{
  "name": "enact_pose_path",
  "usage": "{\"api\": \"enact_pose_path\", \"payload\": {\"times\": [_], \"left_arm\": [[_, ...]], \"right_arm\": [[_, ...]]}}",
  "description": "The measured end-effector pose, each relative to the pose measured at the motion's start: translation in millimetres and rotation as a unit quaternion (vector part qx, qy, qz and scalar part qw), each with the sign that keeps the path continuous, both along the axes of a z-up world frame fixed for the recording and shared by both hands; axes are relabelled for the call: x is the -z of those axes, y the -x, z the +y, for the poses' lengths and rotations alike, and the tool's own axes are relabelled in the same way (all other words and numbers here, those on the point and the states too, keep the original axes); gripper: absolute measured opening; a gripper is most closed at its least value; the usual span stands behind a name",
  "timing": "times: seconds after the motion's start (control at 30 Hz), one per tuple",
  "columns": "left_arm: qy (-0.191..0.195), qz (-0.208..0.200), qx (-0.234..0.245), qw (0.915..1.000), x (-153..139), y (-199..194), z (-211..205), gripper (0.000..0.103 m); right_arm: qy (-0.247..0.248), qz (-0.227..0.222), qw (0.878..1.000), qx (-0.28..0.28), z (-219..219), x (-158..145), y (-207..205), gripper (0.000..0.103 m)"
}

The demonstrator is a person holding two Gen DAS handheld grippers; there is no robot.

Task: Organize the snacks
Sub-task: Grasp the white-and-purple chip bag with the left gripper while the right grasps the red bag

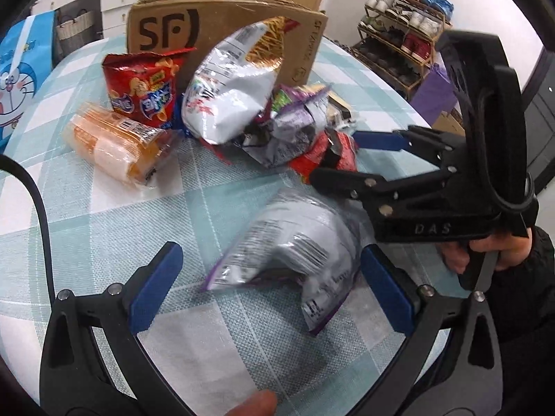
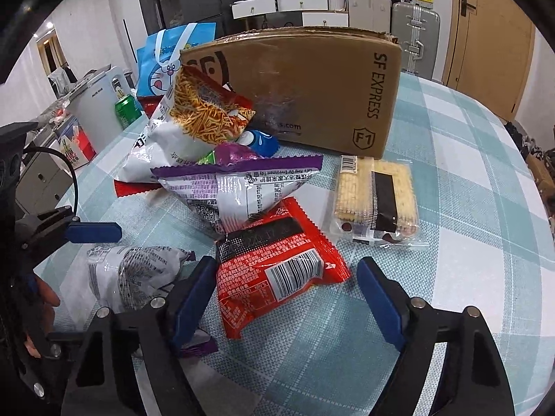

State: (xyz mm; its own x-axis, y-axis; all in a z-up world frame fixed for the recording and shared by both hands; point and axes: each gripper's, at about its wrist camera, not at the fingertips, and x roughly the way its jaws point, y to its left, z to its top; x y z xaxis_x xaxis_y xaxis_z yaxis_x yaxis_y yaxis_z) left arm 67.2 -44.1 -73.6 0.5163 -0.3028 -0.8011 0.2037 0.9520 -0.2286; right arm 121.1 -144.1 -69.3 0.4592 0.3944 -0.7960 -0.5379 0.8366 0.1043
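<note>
Two grippers work over a round table covered in a pale teal and white checked cloth, where an SF Express cardboard box stands upright at the back with the snacks heaped against its front. Largest of the heap is a silver bag of shoestring crisps, leaning on the box; left of it stands a red snack bag, and a clear pack of orange wafers lies on its side just beside that. A purple-edged silver packet rests against the crisp bag's foot, overlapping a red barcode packet that lies flat on the cloth. A clear-wrapped cracker pack lies alone near the box's right corner. A small silver pouch with purple trim sits apart from the heap. The left gripper has its blue-padded fingers wide apart on either side of that pouch, not touching it. The right gripper is likewise spread, its fingers flanking the near end of the red barcode packet without clamping it.
</note>
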Motion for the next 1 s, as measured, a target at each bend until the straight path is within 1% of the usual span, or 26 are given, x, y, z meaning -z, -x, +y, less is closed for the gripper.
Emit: {"api": "enact_pose_path", "payload": {"times": [0.07,0.2,0.23,0.37,0.57,0.73,0.8,0.87,0.9,0.97,1.0], "left_arm": [[-0.010,0.001,0.009,0.9999,1.6,-0.1,-3.4,0.102],[-0.017,-0.001,0.021,0.9996,1.2,-0.7,-9.3,0.102],[-0.017,-0.001,0.022,0.9996,1.5,-2.1,-10.1,0.102],[-0.020,-0.001,0.024,0.9995,1.5,-5.7,-11.7,0.102],[-0.020,-0.003,0.027,0.9994,1.3,-4.4,-9.8,0.102],[-0.032,-0.004,0.027,0.9991,4.2,-5.0,-10.1,0.102],[-0.029,-0.004,0.028,0.9992,4.4,-5.2,-9.1,0.101],[-0.019,-0.005,0.036,0.9992,4.0,-4.9,-8.6,0.095],[-0.011,-0.004,0.043,0.9990,3.4,-4.7,-8.4,0.088],[-0.009,-0.009,0.051,0.9986,1.7,-2.7,-8.0,0.087],[-0.008,-0.015,0.053,0.9985,0.7,-1.5,-7.5,0.083]], "right_arm": [[-0.003,-0.002,1.000,-0.005,0.8,-0.9,1.0,0.071],[-0.011,-0.002,1.000,-0.014,-0.3,-2.3,3.5,0.059],[-0.016,-0.001,1.000,-0.017,-1.3,-2.7,4.4,0.054],[-0.024,-0.002,1.000,-0.016,-6.8,-4.3,8.3,0.051],[-0.032,-0.007,0.999,-0.009,-16.3,-7.3,17.8,0.050],[-0.039,-0.009,0.999,0.002,-24.8,-11.1,26.7,0.050],[-0.040,-0.012,0.999,0.006,-27.3,-13.5,29.6,0.050],[-0.042,-0.014,0.999,0.009,-30.0,-15.7,30.9,0.050],[-0.043,-0.017,0.999,0.012,-31.4,-17.3,32.7,0.050],[-0.047,-0.020,0.999,0.015,-34.1,-20.1,35.4,0.050],[-0.050,-0.022,0.998,0.017,-35.7,-22.1,37.3,0.050]]}}
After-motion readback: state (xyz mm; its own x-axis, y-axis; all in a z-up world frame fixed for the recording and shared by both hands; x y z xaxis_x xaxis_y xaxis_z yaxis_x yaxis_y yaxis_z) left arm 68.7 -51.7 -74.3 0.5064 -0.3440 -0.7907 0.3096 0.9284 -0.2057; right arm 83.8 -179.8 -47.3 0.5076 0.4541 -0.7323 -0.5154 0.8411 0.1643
